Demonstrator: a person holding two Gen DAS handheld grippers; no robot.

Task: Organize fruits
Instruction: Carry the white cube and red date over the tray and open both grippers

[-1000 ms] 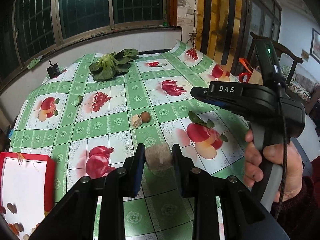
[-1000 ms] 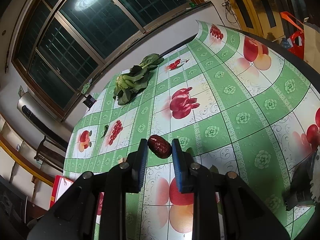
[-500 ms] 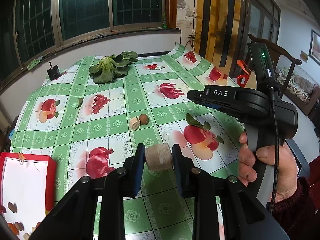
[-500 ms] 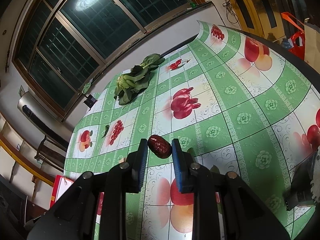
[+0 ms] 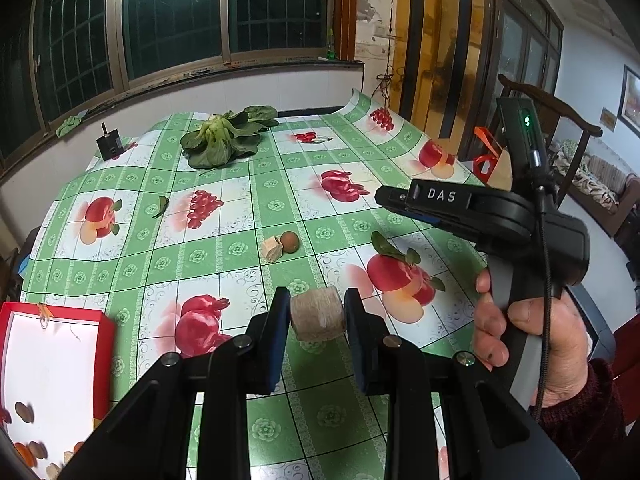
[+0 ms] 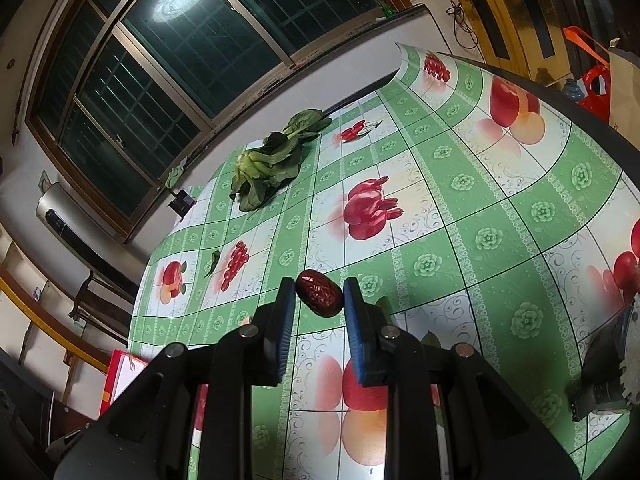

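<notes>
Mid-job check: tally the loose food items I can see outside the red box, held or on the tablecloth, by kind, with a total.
Red date, held in the right gripper: 1
Tan cylindrical piece, held in the left gripper: 1
Tan chunk on the tablecloth: 1
Round brown fruit beside it: 1
Leafy greens bunch: 1
Loose green leaf: 1
Total: 6

The counter (image 5: 340,216) wears a green checked cloth printed with fruit. Behind it runs a white wall (image 5: 200,96) under wide, dark windows (image 5: 172,12) with grid bars; a ceiling lamp is reflected (image 6: 176,2) in the glass. To the right stand golden door panels (image 5: 448,52) and a dark wooden chair (image 5: 560,116). A framed picture (image 5: 631,96) hangs on the far wall.
</notes>
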